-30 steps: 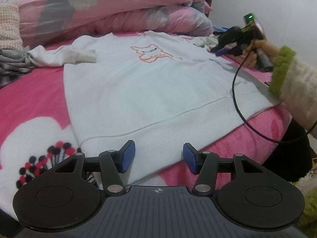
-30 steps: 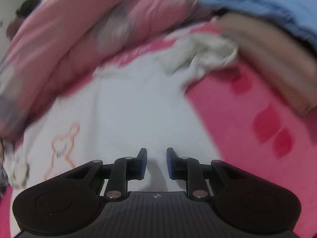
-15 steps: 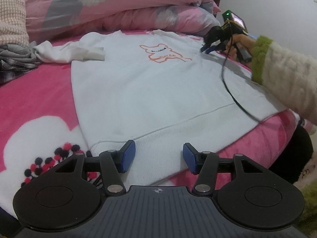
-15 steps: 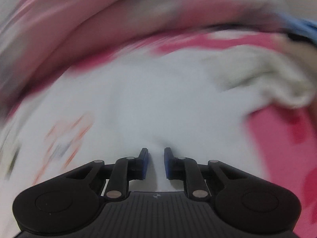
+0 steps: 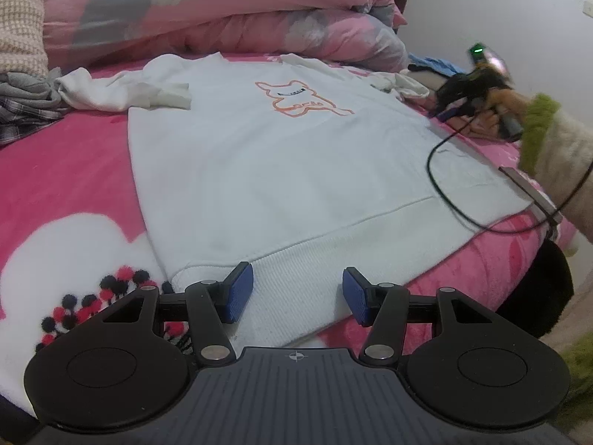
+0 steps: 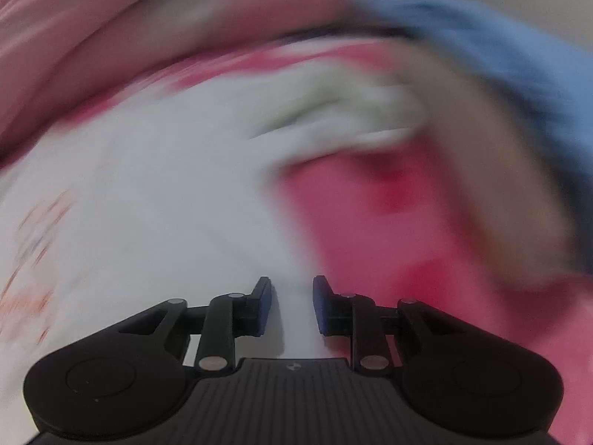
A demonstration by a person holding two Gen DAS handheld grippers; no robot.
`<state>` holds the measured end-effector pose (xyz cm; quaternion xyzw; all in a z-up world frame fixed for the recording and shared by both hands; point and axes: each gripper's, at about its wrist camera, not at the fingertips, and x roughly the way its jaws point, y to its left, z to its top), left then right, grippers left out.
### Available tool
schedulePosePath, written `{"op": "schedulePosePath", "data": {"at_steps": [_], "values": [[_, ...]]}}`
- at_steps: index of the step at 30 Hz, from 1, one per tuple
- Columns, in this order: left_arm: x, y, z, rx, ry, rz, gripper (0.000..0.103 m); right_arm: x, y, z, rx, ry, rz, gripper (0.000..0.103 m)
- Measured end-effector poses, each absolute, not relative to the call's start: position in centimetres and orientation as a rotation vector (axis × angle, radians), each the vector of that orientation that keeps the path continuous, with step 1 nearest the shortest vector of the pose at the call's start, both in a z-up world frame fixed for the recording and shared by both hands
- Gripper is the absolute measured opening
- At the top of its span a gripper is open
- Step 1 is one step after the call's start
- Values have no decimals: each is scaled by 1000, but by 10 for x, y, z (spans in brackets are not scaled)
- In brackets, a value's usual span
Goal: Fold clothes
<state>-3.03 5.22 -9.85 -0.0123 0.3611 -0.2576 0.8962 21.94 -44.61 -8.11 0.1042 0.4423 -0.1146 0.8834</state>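
Left wrist: left gripper (image 5: 298, 298) wide open over sweatshirt (image 5: 281, 170) hem. Right wrist, blurred: right gripper (image 6: 291, 306) slightly open, empty, above sweatshirt edge; shows blue cloth (image 6: 500, 59).

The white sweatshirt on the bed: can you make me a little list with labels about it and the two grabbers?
sweatshirt: white, spread flat, front up, orange animal print
sleeves: both bunched near the shoulders
bed: pink blanket
left gripper: open, over the hem
right gripper: open, at the sweatshirt's right edge, view blurred
pile beside it: blue cloth on top
folding: not started yet
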Motion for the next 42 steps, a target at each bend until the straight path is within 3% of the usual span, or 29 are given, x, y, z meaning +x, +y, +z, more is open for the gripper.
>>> {"op": "schedulePosePath", "data": {"at_steps": [7,12,17,20,23,25,28,33,37,42], "values": [[-23,59,-97,-79,777,-550,54,125,-395,-63,296,949,226,32],[-19,65,-96,-130,796,-551,54,92,-434,-82,237,950,-74,25],[-17,66,-95,-144,807,-539,54,33,-410,-48,218,829,-1,26],[-17,64,-95,-141,814,-529,54,11,-377,-61,200,820,198,32],[-18,62,-94,-121,814,-527,54,-12,-371,-83,29,835,70,32],[-18,62,-94,-112,814,-526,54,-32,-395,-76,114,800,-26,28],[-20,61,-94,-108,812,-519,54,-60,-405,-57,100,714,-140,31],[-22,57,-94,-89,803,-504,54,-72,-367,-58,160,601,65,31],[-23,57,-93,-82,802,-500,54,-67,-343,-82,79,618,89,31],[-24,57,-95,-82,794,-503,54,-112,-398,-77,170,613,-51,31]]}}
